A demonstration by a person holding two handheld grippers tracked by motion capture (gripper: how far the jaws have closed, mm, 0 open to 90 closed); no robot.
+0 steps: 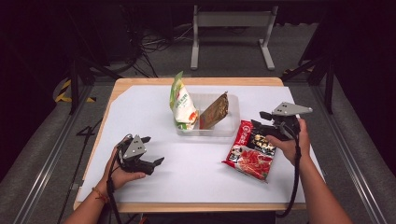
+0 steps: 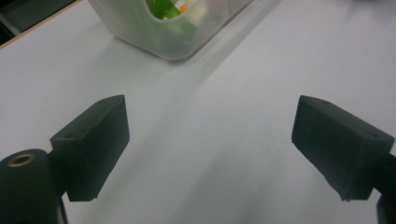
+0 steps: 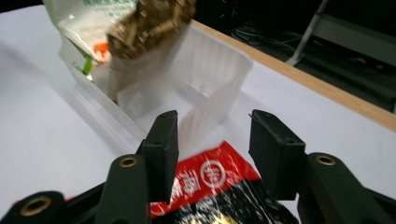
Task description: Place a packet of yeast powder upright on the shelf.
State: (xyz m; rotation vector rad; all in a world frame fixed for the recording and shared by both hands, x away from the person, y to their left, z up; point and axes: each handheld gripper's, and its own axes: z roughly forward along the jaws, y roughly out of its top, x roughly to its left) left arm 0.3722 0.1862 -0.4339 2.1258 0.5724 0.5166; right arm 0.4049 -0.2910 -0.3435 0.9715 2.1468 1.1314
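While the right hand-held gripper hangs over the upper end of the red and black noodle packet, its jaws stand apart with the packet's red edge below the gap and not pinched. That packet lies flat on the white desk just beside the clear plastic tub, which holds a green and white bag and a brown packet leaning upright. Well apart at the near left, the left hand-held gripper rests low over bare desk, jaws spread wide and empty.

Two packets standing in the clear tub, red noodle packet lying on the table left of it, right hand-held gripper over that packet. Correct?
Not quite: the red noodle packet lies right of the clear tub, not left, as the high view shows. The rest holds: two packets stand in the tub, the green-white packet and the brown packet, and the right hand-held gripper is over the red packet, jaws apart.
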